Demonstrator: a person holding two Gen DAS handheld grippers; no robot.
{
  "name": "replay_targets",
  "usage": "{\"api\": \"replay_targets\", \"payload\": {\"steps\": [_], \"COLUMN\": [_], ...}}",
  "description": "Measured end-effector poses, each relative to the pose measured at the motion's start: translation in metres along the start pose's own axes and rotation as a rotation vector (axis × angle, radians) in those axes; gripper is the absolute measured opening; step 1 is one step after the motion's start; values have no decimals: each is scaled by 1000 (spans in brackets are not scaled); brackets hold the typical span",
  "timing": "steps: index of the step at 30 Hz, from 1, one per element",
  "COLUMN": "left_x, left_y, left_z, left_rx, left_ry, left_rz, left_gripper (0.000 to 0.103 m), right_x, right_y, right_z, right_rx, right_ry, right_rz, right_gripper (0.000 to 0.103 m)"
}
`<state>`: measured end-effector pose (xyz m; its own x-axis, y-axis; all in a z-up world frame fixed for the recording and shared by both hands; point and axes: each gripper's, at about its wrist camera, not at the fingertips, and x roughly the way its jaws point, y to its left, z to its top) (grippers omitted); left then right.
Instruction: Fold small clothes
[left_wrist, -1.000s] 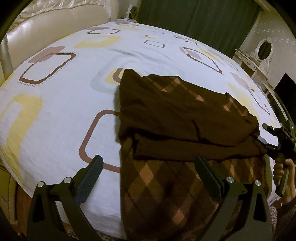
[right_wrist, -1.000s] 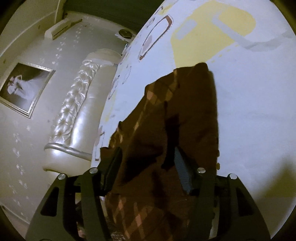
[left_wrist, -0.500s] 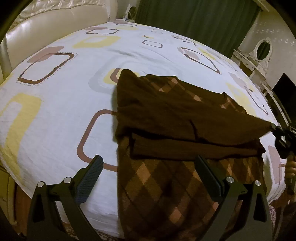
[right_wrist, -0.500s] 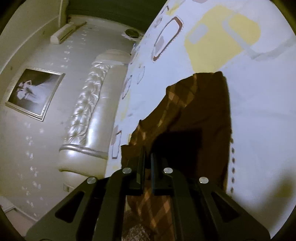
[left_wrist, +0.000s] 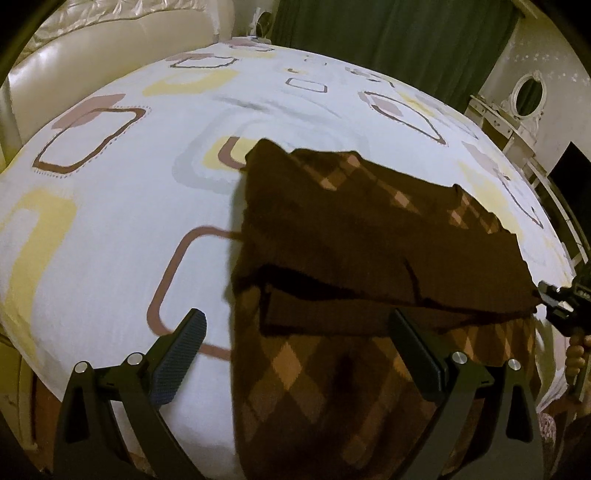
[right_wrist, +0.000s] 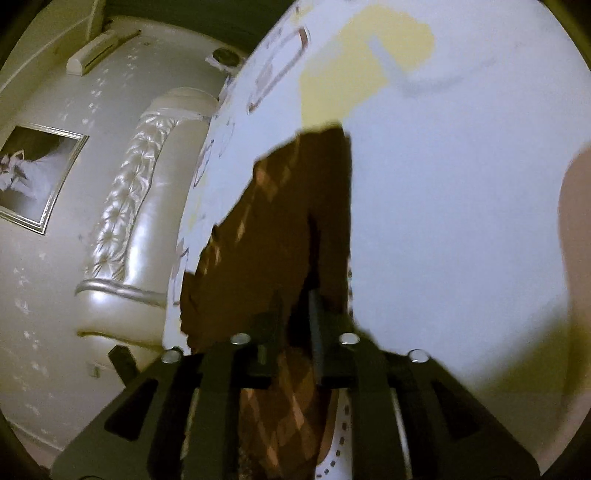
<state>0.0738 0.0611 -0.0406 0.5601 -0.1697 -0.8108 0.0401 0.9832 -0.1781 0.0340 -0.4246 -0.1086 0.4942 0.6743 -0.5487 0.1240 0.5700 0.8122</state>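
Garment: brown diamond-pattern knit (left_wrist: 369, 236) is laid on the bed (left_wrist: 110, 206), near edge hung over the bed side; plain dark part is doubled over the patterned part.
Fold state: judged partly done; top layer is drawn out toward the right corner, more folds probably needed.
Right tongs: right gripper (right_wrist: 291, 325) is seen at the garment's right corner, narrow gap, jaws opening; cloth is seen btwn them, but whether it is pinched cannot be told from the blurred view. In the left view the corner (left_wrist: 532, 295) looks pulled to a point at the tong tips.
Left tongs: left gripper (left_wrist: 295, 350) is held wide, nothing gripped; it hovers over the hanging near part.
Risk 1: corner may be lost w/ jaws opening; the stretched layer would then slump back and the fold line would go crooked.
Risk 2: pull is applied at one corner only; whole garment may be dragged across the sheet, since the left side is not pinned.
Risk 3: hanging part adds weight; garment may slide off the bed edge if tugged that way.
Risk 4: knit is soft and stretchy; edge may be distorted, layers may bunch.
Containers: none seen in either view; no basket, box or drawer, so nothing is held in any.
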Motion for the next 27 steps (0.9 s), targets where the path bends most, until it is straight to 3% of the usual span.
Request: {"api": "replay_targets", "payload": {"steps": [4,7,9,14,16,19,22,25,27], "left_x": [4,9,13,13,12,20,34,48,47], "left_y": [-5,-1,6,24,29,34,41,54,57], "left_z": [12,17,18,23,28,36,35,30,27], "left_rx": [15,-3,-23,-83,-102,-112,-107,-147,-146], "left_ry": [-28,-34,-32,-72,-95,-97,-65,-14,-24], "left_rz": [5,5,4,0,-17,-23,9,11,-5], "left_gripper": [98,98,98,98,98,98,98,98,98], "right_x": [6,18,35,99,133,189,252,302,335], "right_y": [8,30,52,114,146,193,228,251,258], "right_z": [11,13,14,19,18,16,15,10,7], "right_rx": [-17,-50,-93,-205,-261,-338,-332,-352,-357], "right_ry": [-52,-74,-38,113,197,297,436,510,564], "right_rz": [-52,-16,30,105,140,155,219,192,151], "right_gripper": [22,22,22,31,40,44,47,50,51]}}
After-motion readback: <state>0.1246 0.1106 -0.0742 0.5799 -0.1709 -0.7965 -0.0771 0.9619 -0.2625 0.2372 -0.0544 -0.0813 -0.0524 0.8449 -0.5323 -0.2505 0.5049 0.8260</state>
